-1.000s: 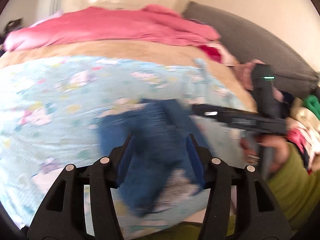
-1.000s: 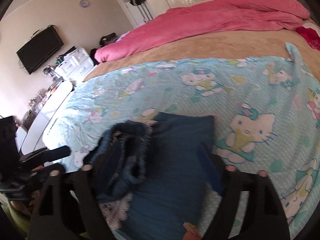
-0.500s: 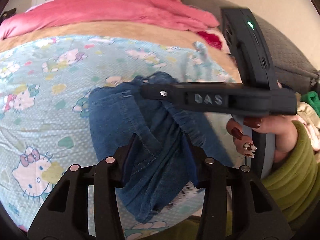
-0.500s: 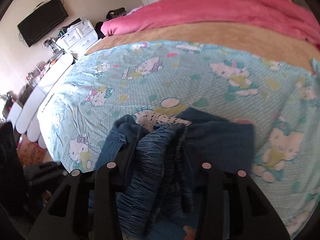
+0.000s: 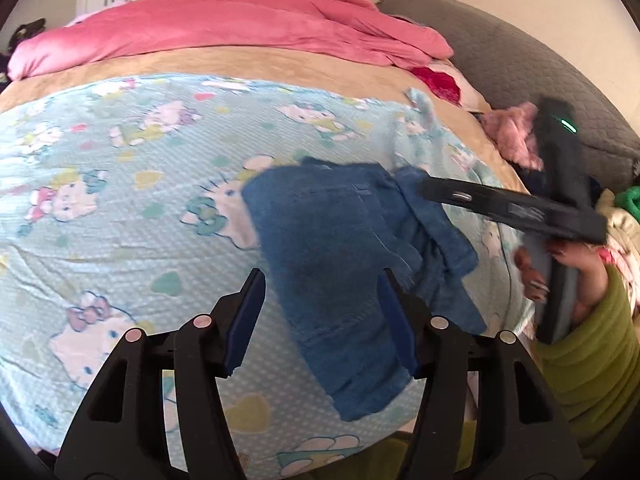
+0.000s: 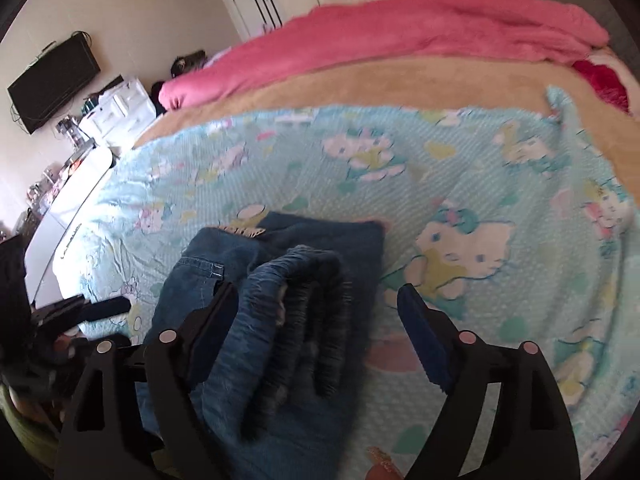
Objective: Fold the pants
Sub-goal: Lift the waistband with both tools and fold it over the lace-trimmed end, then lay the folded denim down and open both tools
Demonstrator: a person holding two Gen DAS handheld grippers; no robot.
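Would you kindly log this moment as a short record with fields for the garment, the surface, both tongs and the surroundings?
garment: blue denim pants, folded into a compact bundle, gathered waistband on top
surface: light blue cartoon-cat blanket spread on a bed
left tongs: open, above the near end of the pants, gripping nothing
right tongs: open, straddling the waistband, no visible grip
surroundings: pink duvet at the far side of the bed, grey headboard, wall television
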